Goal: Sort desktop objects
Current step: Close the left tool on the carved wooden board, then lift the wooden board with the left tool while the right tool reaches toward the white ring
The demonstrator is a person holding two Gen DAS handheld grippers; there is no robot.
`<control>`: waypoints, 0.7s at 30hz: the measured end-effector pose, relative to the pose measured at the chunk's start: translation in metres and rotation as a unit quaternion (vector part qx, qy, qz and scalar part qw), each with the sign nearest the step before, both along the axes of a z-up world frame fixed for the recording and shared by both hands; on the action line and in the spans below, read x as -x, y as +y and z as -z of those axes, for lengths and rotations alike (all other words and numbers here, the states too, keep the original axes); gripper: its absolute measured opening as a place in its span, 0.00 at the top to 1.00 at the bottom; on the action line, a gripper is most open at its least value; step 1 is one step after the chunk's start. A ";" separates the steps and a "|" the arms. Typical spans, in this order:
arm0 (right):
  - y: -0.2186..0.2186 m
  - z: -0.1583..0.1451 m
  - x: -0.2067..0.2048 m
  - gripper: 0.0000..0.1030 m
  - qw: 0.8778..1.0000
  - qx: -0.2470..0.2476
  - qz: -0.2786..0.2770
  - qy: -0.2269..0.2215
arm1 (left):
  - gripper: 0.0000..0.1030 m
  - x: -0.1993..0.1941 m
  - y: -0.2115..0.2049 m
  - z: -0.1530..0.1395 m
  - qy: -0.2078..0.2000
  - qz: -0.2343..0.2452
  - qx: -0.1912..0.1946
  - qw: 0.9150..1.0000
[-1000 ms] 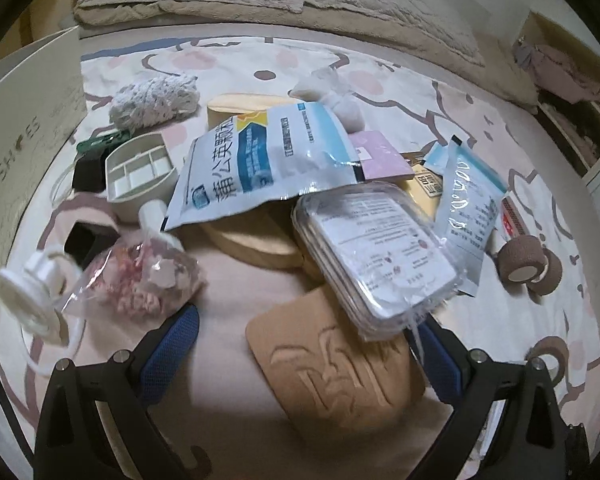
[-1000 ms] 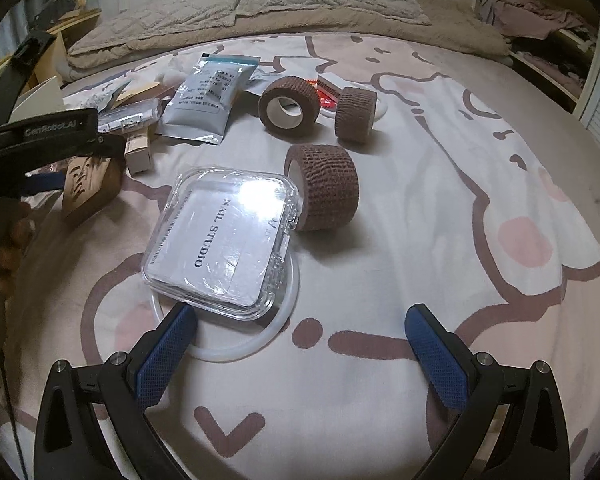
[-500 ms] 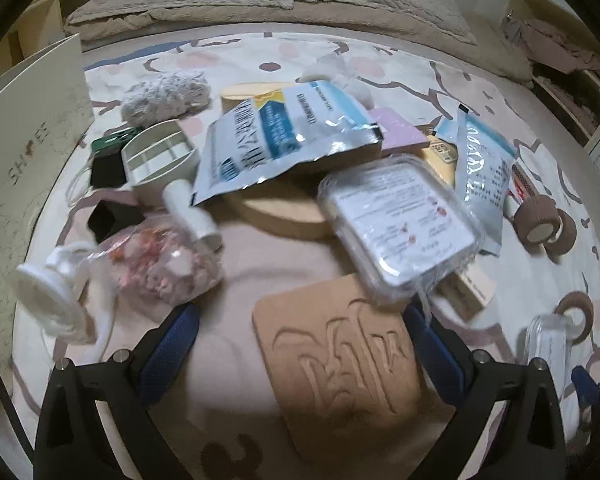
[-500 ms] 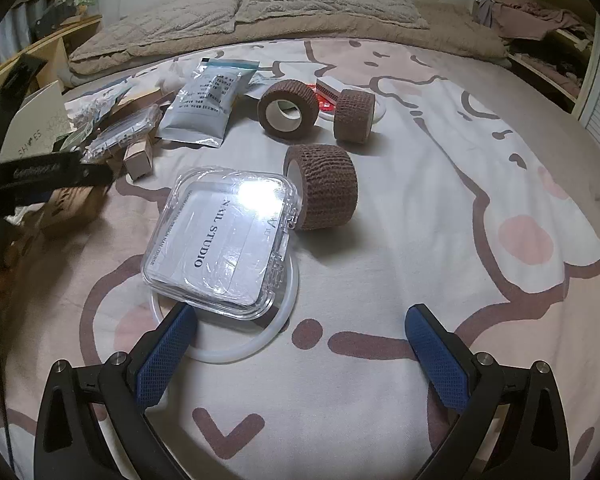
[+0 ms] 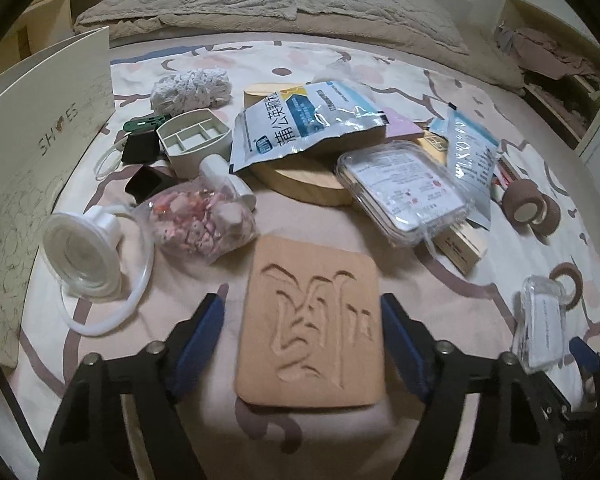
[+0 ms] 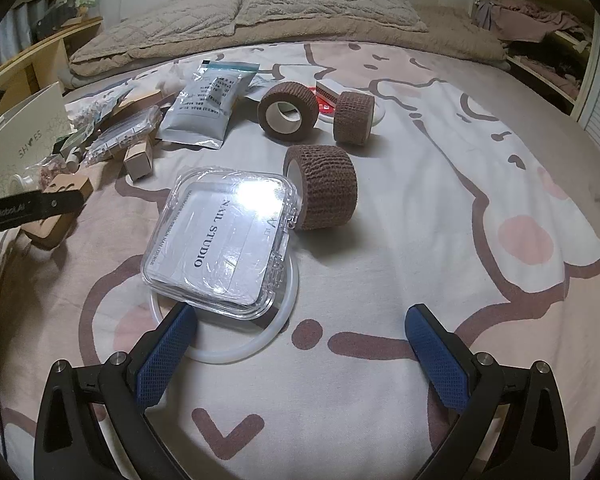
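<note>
Left tongs (image 5: 302, 316) wide around the pad (image 5: 312, 320), not gripping yet; next I squeeze and lift. Right tongs (image 6: 300, 334) wide, empty, case (image 6: 220, 240) at 11.

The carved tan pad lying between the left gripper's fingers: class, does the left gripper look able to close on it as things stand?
Probably yes. The left gripper is open, its blue fingers flanking the carved tan pad, which lies flat on the bedspread with nothing on top. The pink candy bag sits just beyond, apart.
</note>
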State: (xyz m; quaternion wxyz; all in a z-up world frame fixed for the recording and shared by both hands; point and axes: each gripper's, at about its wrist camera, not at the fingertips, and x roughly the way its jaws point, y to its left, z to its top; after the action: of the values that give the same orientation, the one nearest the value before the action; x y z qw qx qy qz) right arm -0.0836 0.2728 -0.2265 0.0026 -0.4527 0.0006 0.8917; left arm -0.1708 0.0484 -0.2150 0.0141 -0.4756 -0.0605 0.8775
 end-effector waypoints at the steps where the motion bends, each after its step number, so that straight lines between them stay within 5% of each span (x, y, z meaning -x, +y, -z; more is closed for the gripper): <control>1: 0.000 0.000 0.000 0.00 1.000 0.000 0.000 0.000 | 0.31 -0.002 0.001 0.000 -0.003 0.003 0.002 1.000; 7: 0.000 0.000 0.000 0.00 1.000 0.001 0.002 -0.001 | 0.38 -0.017 0.011 -0.002 -0.014 0.056 0.050 0.997; 15: 0.000 0.000 0.001 0.00 1.000 0.000 0.003 -0.001 | 0.38 -0.035 0.001 -0.004 -0.030 0.104 0.039 0.993; 21: 0.001 0.000 0.001 0.00 1.000 0.000 0.001 -0.001 | 0.38 -0.052 0.003 -0.006 -0.047 0.152 0.066 0.985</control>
State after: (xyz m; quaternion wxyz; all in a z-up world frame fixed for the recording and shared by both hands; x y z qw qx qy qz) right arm -0.0845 0.2735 -0.2264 0.0038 -0.4535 0.0013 0.8912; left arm -0.1191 0.0510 -0.2091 0.1137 -0.5199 0.0698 0.8438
